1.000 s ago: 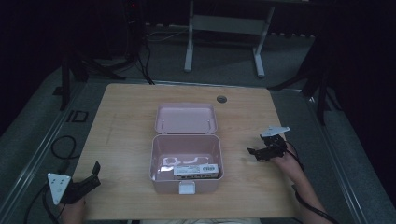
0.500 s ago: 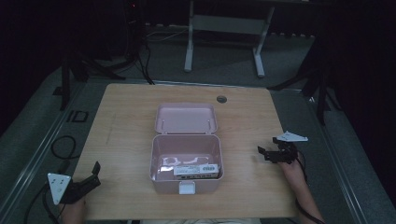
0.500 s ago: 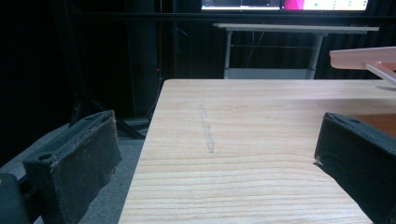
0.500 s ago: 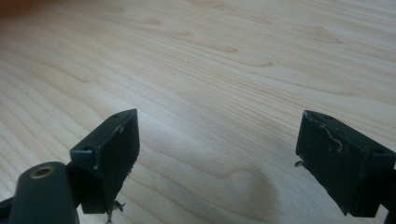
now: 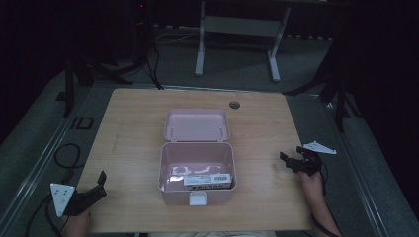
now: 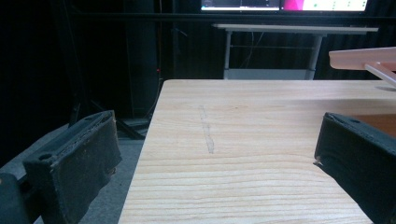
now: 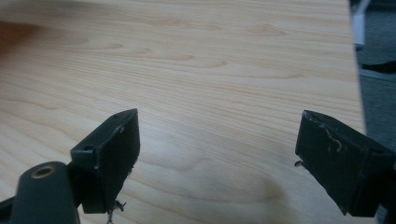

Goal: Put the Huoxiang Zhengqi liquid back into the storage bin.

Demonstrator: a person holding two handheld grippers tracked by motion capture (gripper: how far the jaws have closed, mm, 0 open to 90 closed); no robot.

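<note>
A pink lidded box (image 5: 197,190) stands open in the middle of the wooden table (image 5: 128,133), its lid (image 5: 196,125) folded back flat behind it. Inside lies a white labelled packet (image 5: 207,179). My left gripper (image 5: 96,190) rests at the table's near left corner, jaws open and empty; its own view looks across bare tabletop (image 6: 243,140) with the box lid's edge (image 6: 362,58) at the upper right. My right gripper (image 5: 291,157) hovers near the table's right edge, to the right of the box, open with nothing between its fingers (image 7: 109,149).
A round cable hole (image 5: 234,104) sits in the table behind the box. A white desk frame (image 5: 237,29) stands on the grey floor beyond the table. Cables (image 5: 66,158) lie on the floor at the left.
My right gripper has drawn back from beside the box toward the table's right edge and slightly nearer the person. The left gripper has stayed put.
</note>
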